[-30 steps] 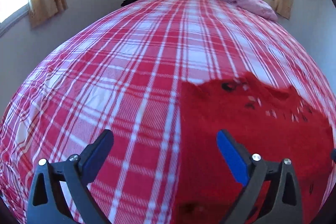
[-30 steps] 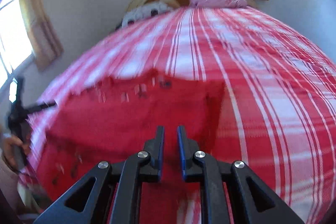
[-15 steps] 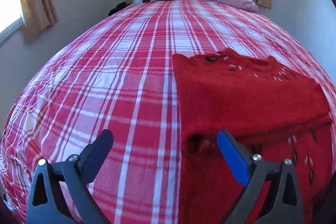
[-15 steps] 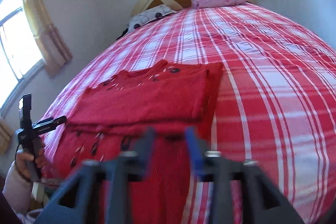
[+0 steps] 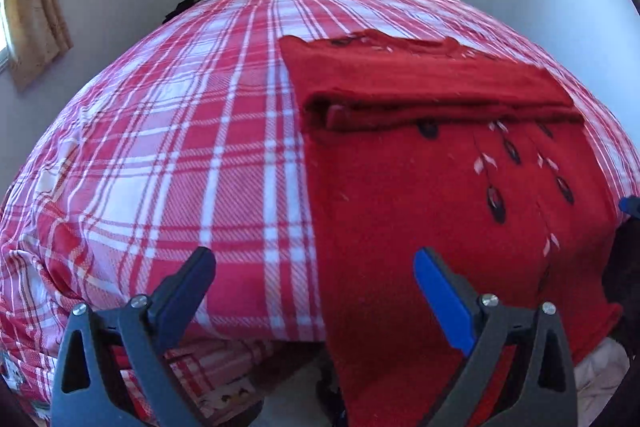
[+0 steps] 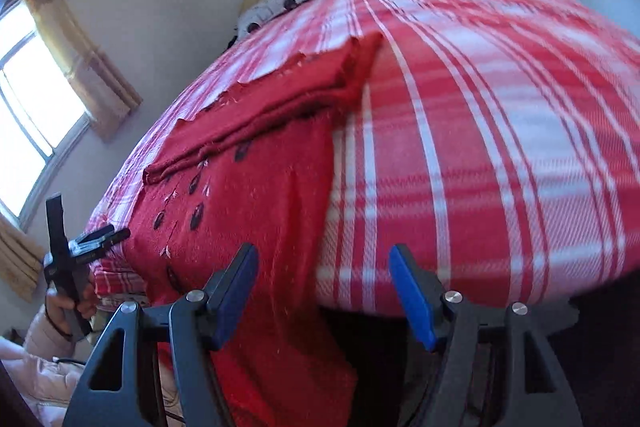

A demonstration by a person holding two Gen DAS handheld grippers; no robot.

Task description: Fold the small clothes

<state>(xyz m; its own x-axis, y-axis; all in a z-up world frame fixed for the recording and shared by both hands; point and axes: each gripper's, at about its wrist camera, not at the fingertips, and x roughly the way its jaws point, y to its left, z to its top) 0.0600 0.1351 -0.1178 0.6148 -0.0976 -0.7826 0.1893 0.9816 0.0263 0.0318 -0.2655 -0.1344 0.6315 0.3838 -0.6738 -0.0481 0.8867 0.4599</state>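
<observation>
Plaid bed [image 5: 208, 163] farther off now, red sweater [image 5: 420, 211] folded, right gripper [image 6: 324, 291] opening, left gripper [image 5: 316, 287] spread, both empty.

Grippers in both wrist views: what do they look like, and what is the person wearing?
Both the left gripper and the right gripper have dark grey plastic arms with triangular cutouts and silver screw heads. Their fingers are lined with blue pads. In the right wrist view the left hand shows a pale pink padded sleeve and a dark wristband.

Right tool [image 6: 322, 291], jaws opening and empty, hangs over the bed [image 6: 480, 131] edge beside the folded red sweater [image 6: 256, 163].
</observation>
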